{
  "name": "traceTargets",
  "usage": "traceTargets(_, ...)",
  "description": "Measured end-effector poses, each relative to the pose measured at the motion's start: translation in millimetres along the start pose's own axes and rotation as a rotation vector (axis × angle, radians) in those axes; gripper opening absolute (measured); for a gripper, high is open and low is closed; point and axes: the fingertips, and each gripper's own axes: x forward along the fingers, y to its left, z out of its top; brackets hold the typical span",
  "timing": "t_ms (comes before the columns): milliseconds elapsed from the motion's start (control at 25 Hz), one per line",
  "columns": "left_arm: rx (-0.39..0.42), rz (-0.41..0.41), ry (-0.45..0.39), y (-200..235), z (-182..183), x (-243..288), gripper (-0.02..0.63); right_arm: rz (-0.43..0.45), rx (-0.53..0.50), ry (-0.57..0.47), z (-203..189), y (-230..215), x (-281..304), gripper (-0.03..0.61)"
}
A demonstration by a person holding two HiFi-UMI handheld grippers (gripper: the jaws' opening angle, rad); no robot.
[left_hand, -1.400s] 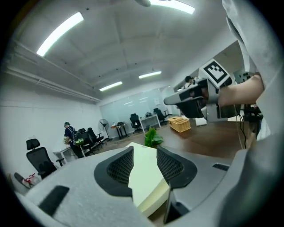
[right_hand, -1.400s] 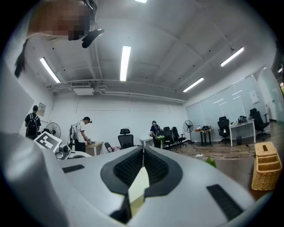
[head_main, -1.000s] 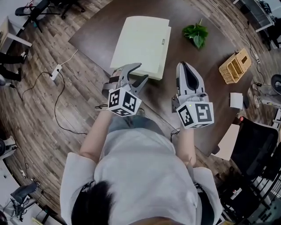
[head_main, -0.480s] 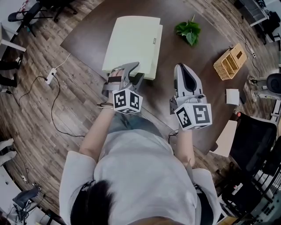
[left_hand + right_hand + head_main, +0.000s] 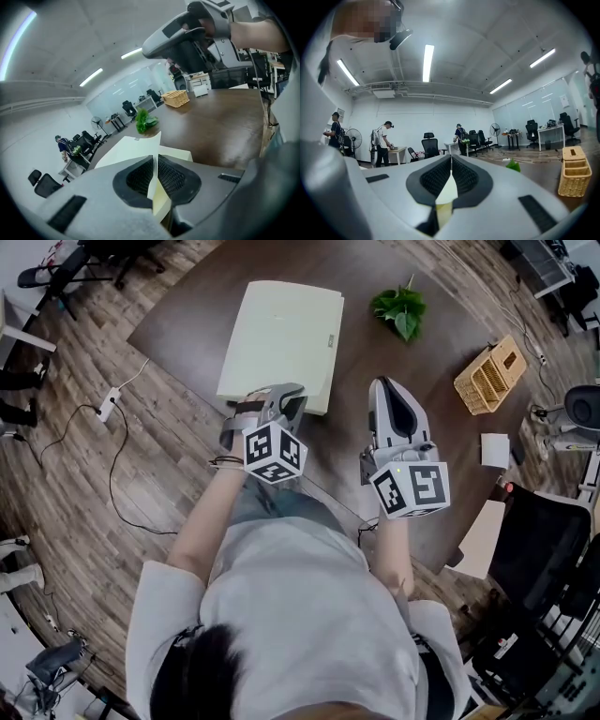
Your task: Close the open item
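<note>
Left hand-held gripper point(image 5: 289, 401) closing, folder point(image 5: 281, 329) edge between jaws (earlier wide)

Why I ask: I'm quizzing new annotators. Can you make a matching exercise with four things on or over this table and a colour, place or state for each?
Things:
1. cream folder
2. plant
3. wicker basket
4. right gripper

Colours, places or states:
A. green, at the far side of the table
B. jaws together, above the table
C. tan, by the table's right edge
D. pale, lying on the table's left part

Pairs: 1-D, 2-A, 3-C, 4-B.
</note>
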Motion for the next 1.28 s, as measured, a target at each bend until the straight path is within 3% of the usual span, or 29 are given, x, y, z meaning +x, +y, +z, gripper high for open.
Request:
traceTargets(360, 0.017, -0.102, 0.123, -20, -13, 20, 0.021, -0.012, 0.003, -0.006, 1, -11, -3, 0.014)
traceTargets(760, 0.096, -0.187, 0.212, -37, -25, 30, 0.031, -0.014, 0.006, -0.010, -1, -14, -7, 0.014)
traceTargets(1040, 0.126, -0.251, 0.202, -38, -25, 28, 0.062, -0.014, 0.005, -0.012, 2, -12, -8, 0.014)
traceTargets(1160, 0.078, -0.317, 0.180, -43, -25, 26, 0.103, -0.012, 0.002, -0.014, 3, -12, -9, 0.014)
traceTargets(1280, -0.044, -0.392, 0.157, -49, -26, 25, 0.154, -0.017, 0.002, -0.015, 5, -13, -11, 0.014)
